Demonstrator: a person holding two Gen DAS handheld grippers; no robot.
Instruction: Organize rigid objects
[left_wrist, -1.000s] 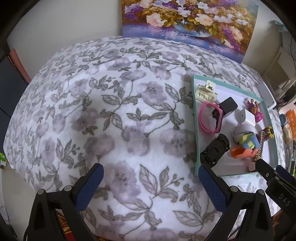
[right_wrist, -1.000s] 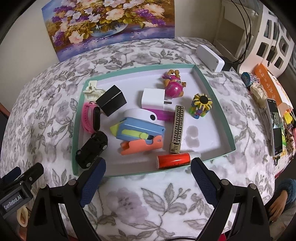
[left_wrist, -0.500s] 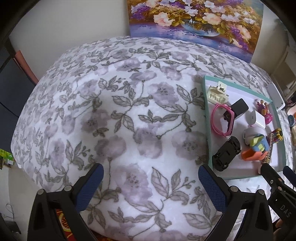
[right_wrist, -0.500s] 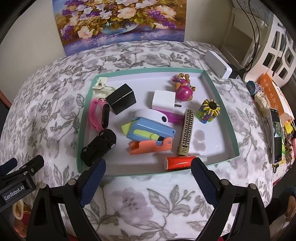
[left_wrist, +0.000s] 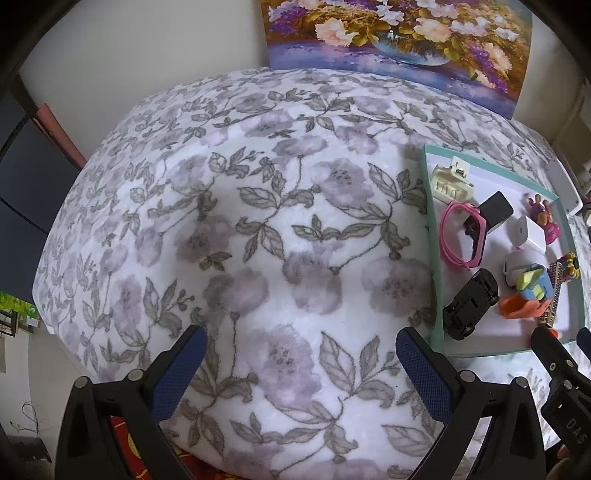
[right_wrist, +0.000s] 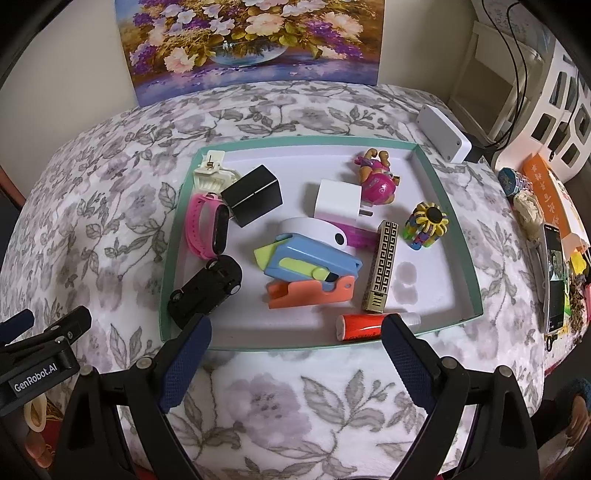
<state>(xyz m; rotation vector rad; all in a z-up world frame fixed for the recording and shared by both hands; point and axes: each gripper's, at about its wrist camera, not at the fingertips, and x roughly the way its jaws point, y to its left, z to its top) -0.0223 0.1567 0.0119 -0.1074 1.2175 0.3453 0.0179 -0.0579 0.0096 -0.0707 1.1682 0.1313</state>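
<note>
A green-rimmed tray (right_wrist: 461, 229) (left_wrist: 430, 236) holds several small items: a black toy car (right_wrist: 207, 288) (left_wrist: 471, 308), a pink watch (right_wrist: 207, 225) (left_wrist: 461, 236), a black cube (right_wrist: 253, 194), a white charger (right_wrist: 338, 197), a blue and orange stapler (right_wrist: 310, 273), a gold patterned bar (right_wrist: 382, 266), a red tube (right_wrist: 360, 326), a pup figure (right_wrist: 376, 179) and a cream hair clip (right_wrist: 212, 171). My right gripper (right_wrist: 295, 363) is open, just short of the tray's near rim. My left gripper (left_wrist: 301, 373) is open over bare cloth, left of the tray.
A floral cloth (left_wrist: 240, 221) covers the table. A flower painting (right_wrist: 251, 40) leans at the back wall. Right of the tray lie a white box (right_wrist: 443, 133), a phone (right_wrist: 554, 280) and an orange box (right_wrist: 554, 188).
Both grippers have drawn back toward me and up a little, so the tray and table look smaller and farther. Nothing in the tray has moved.
</note>
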